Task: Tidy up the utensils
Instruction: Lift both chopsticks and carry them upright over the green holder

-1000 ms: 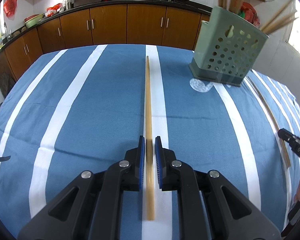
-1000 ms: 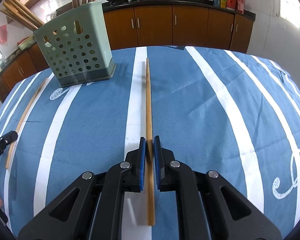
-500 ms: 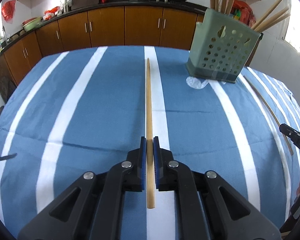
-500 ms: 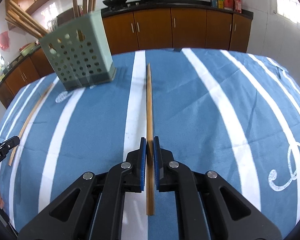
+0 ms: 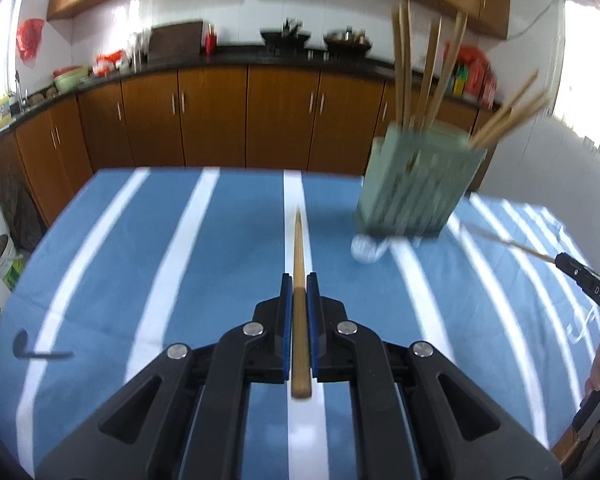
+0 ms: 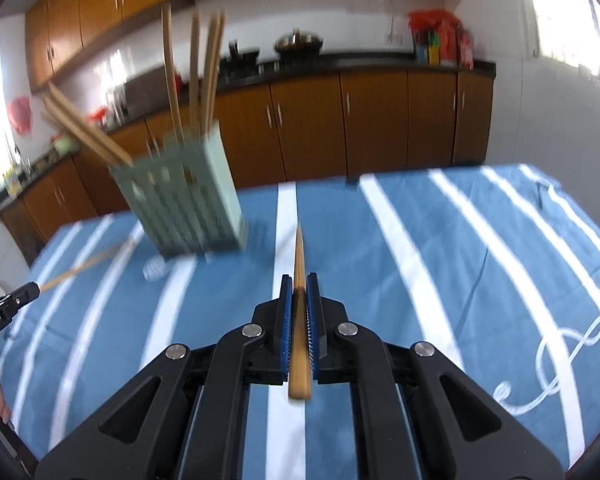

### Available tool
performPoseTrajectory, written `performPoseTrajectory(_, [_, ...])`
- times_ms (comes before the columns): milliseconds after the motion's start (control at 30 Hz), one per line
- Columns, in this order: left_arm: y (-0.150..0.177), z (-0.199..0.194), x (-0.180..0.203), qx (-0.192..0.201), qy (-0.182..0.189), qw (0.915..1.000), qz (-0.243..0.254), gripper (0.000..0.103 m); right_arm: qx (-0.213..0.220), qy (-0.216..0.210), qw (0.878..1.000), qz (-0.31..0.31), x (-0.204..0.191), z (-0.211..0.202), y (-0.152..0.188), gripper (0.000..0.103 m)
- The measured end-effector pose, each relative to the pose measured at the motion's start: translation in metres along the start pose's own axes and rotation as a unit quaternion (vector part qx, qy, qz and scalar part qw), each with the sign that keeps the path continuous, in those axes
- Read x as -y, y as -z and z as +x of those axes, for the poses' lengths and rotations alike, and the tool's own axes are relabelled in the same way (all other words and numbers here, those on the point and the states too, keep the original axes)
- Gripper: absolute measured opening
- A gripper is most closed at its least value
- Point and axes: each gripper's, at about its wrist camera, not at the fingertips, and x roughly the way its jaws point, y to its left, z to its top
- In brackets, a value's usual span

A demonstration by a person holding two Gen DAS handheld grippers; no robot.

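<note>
A: Both grippers have lifted since 1.0 s ago; each long tan wooden chopstick now points up off the blue cloth with white stripes [image 5: 228, 264] rather than lying along it.

B: Left black two-finger gripper [image 5: 299, 284]?

A: Blue pads clamped on its chopstick [image 5: 299, 264], tip aimed toward the cabinets.

B: Right black gripper [image 6: 299, 285]?

A: Likewise pinched on the other chopstick [image 6: 299, 256], level, fingers forward.

B: Farther out?

A: Pale green perforated plastic holder [image 5: 416, 188] stands on the cloth, several chopsticks upright or leaning in it. It looks smaller and blurred now. Brown wooden cabinets [image 6: 376, 120] lie beyond.
</note>
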Motion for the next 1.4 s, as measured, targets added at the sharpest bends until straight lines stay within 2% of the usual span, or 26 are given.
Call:
performPoseTrajectory(133, [-0.020,-0.020,-0.002,0.040,0.005,0.9992,-0.008,0.008,0.045,-0.006,0.999,0.003,-0.001,-0.019,-0.017,0.008])
performPoseTrajectory(333, [-0.040,-0.041,0.001,0.079,0.007,0.9968,-0.005,0.008,0.080,-0.021,0.997,0.001,-0.005,-0.035,-0.034,0.008])
performPoseTrajectory(667, [-0.077,-0.071,0.024,0.117,0.063,0.9910,0.018,0.008,0.141,-0.073,0.987,-0.007,-0.026,-0.070,-0.073,0.008])
performPoseTrajectory(833, [-0.102,-0.089,0.046,0.150,0.102,0.9832,0.021,0.008,0.191,-0.104,0.976,-0.010,-0.041,-0.088,-0.095,0.008])
performPoseTrajectory(1000, [-0.135,-0.106,0.069,0.203,0.120,0.9716,0.021,0.008,0.245,-0.119,0.962,-0.014,-0.057,-0.098,-0.117,0.008])
performPoseTrajectory(1167, [-0.164,-0.105,0.087,0.243,0.107,0.9638,0.021,0.008,0.278,-0.120,0.953,-0.015,-0.067,-0.088,-0.137,0.008])
performPoseTrajectory(1300, [-0.177,-0.085,0.094,0.248,0.089,0.9643,0.029,0.008,0.295,-0.110,0.949,-0.020,-0.071,-0.068,-0.145,0.008])
performPoseTrajectory(1400, [-0.178,-0.063,0.096,0.243,0.077,0.9664,0.032,0.008,0.292,-0.106,0.950,-0.021,-0.072,-0.048,-0.148,0.008])
